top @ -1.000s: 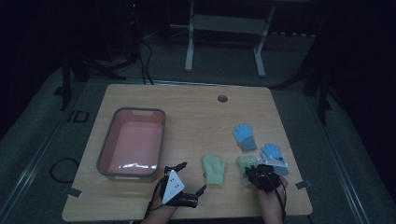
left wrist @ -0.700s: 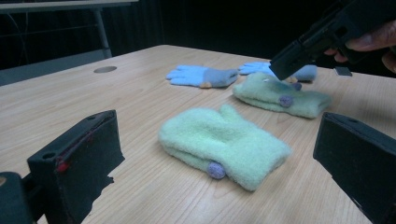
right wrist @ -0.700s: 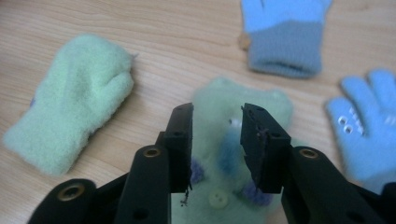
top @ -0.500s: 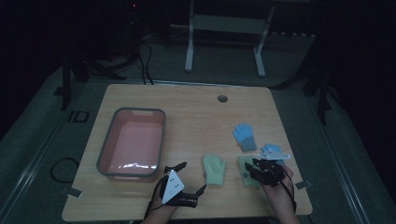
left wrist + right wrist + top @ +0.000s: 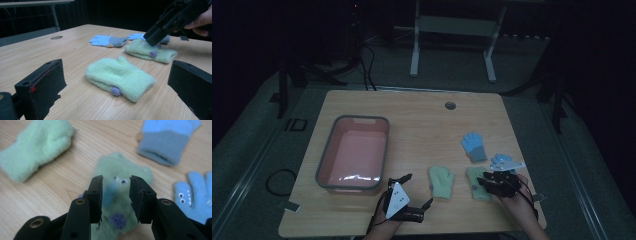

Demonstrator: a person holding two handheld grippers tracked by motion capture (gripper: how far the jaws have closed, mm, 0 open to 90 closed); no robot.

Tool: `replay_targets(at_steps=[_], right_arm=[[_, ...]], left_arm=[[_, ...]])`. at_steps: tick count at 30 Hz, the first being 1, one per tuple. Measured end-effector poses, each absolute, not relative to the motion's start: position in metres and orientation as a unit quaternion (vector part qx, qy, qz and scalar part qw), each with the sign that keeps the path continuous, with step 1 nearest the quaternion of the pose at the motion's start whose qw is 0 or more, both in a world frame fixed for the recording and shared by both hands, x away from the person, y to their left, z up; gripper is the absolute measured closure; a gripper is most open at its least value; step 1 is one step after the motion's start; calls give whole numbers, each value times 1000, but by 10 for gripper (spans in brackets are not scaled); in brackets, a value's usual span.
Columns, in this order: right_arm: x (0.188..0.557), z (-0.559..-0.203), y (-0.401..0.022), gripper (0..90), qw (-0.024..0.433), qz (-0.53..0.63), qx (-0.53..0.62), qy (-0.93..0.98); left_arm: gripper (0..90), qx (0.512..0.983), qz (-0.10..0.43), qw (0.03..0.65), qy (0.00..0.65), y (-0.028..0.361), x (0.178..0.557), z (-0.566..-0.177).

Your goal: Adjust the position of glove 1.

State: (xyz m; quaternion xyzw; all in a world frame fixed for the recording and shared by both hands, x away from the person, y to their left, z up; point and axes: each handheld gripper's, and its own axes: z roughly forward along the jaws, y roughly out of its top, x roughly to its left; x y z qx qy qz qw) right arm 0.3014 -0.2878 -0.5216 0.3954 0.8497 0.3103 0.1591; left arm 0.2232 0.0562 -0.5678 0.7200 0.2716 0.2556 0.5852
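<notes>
Two pale green mittens lie near the table's front edge. The plain one (image 5: 441, 181) (image 5: 120, 76) is straight ahead of my left gripper (image 5: 417, 189) (image 5: 117, 70), whose jaws stand wide open with nothing between them. My right gripper (image 5: 490, 180) (image 5: 115, 182) hovers just over the other green mitten (image 5: 475, 176) (image 5: 120, 195), which has small eyes and a purple dot. Its jaws have just been opening and nothing is between the pads. In the left gripper view the right gripper (image 5: 153, 39) tilts down onto that mitten (image 5: 150, 51).
A pink tray with a grey rim (image 5: 324, 167) stands at the left. A blue glove with a grey cuff (image 5: 474, 145) (image 5: 166, 138) lies behind the mittens, and another blue glove (image 5: 504, 161) (image 5: 193, 195) right of them. A round hole (image 5: 450, 105) is near the far edge.
My right gripper has shifted slightly over the green mitten with eyes, and its jaws stand a little wider. The left gripper has kept still.
</notes>
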Motion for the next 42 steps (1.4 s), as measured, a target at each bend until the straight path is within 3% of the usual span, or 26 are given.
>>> replay_targets(at_steps=[6, 20, 25, 27, 42], right_arm=[[300, -533, -289, 611, 153, 305, 402, 850], [293, -542, -284, 581, 187, 295, 379, 857], [291, -543, -284, 790, 182, 305, 395, 847], [290, -542, -281, 829, 191, 300, 397, 846], [286, -489, -256, 852, 232, 340, 404, 817]], left_arm=[[13, 720, 256, 585, 272, 56, 223, -568], [13, 719, 255, 586, 273, 56, 223, -568], [13, 720, 256, 585, 273, 56, 223, -568], [13, 720, 256, 585, 273, 56, 223, -568], [13, 720, 256, 585, 272, 56, 223, -568]])
